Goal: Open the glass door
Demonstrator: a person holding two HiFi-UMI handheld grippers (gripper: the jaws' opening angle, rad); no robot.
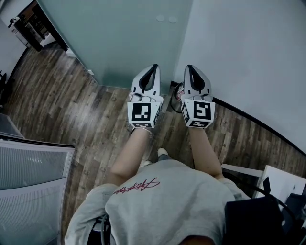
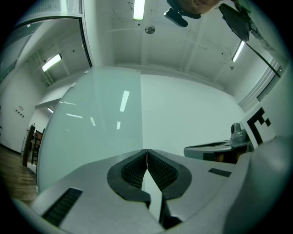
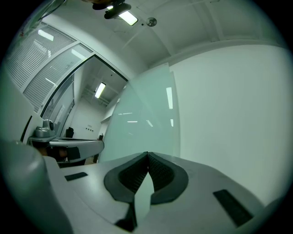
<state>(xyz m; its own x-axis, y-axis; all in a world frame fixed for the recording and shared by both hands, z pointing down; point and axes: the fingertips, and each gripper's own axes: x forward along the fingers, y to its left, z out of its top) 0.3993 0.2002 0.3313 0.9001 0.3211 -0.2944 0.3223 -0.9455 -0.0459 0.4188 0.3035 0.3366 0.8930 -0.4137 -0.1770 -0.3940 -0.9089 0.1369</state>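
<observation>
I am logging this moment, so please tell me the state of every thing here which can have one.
glass door: seems open, corridor visible past its left edge.
left gripper: shut, empty.
right gripper: shut, empty.
ceiling light: on.

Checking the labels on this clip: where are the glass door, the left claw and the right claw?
glass door [image 1: 119, 40], head view, middle of the frosted panel.
left claw [image 2: 146, 151], left gripper view, between its closed tips.
right claw [image 3: 147, 154], right gripper view, between its closed tips.
</observation>
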